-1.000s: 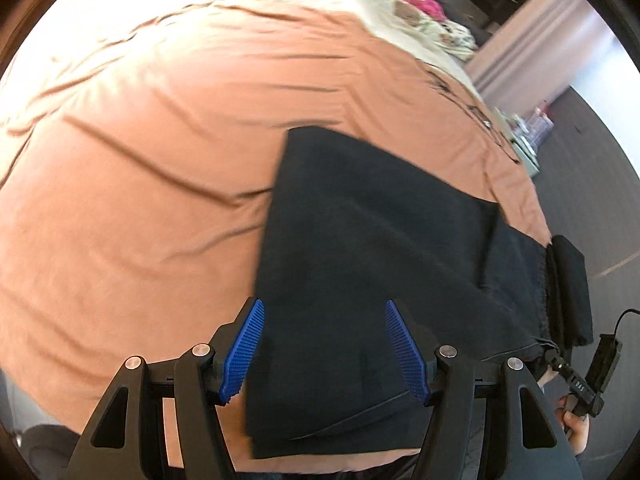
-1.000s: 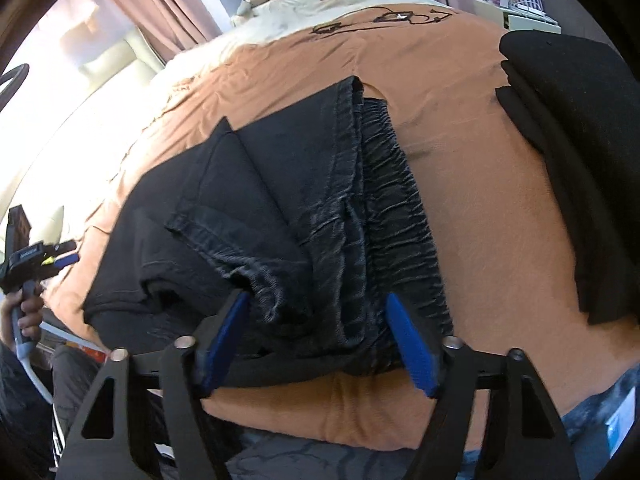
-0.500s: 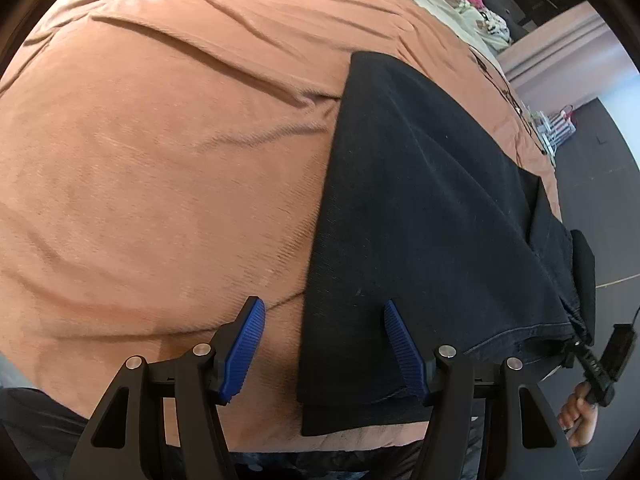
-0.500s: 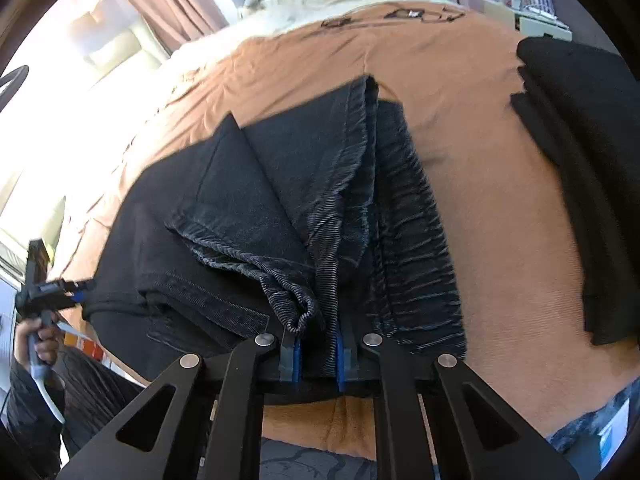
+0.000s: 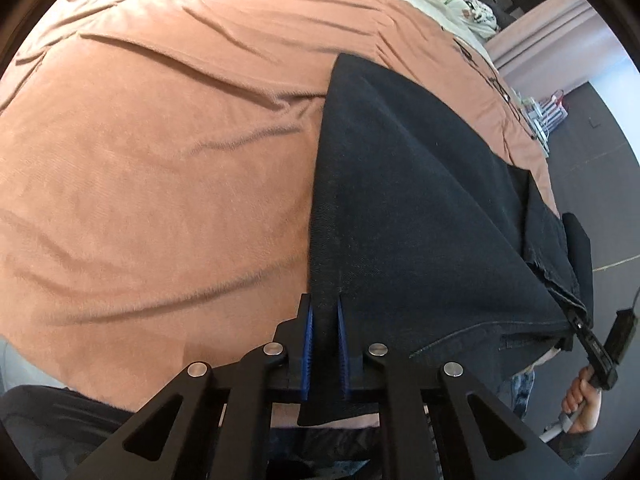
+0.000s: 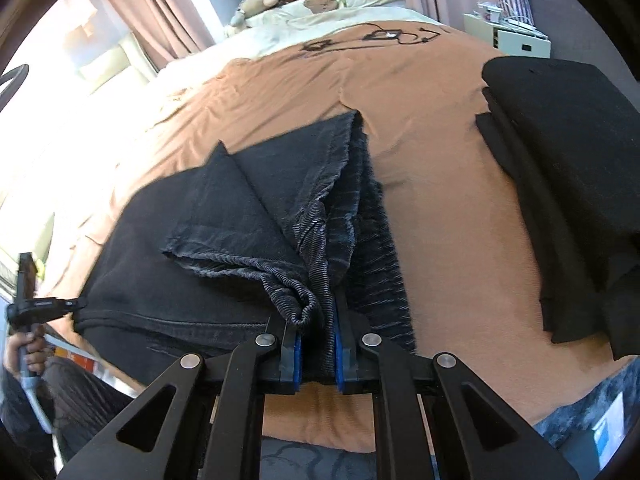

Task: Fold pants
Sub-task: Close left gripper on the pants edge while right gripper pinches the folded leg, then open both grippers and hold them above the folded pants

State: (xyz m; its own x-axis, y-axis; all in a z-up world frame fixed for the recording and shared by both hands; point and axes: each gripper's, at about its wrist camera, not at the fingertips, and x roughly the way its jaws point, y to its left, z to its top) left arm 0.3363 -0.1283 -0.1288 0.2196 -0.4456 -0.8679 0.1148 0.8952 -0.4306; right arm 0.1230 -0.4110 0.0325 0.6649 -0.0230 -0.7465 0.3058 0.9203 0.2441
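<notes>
The black denim pants (image 5: 408, 216) lie partly folded on the near side of the orange bedspread (image 5: 160, 160). The left gripper (image 5: 325, 344) is closing on the pants' near left edge. The right gripper (image 6: 316, 354) is clamped on the ribbed waistband at their right end.

Pants (image 5: 400, 208) on orange-covered bed (image 5: 160, 160)

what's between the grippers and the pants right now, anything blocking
Nothing visible. The left gripper is closing with the black pants' edge between its pads; the right gripper is shut on the ribbed waistband. The folded black pile lies apart.
</notes>
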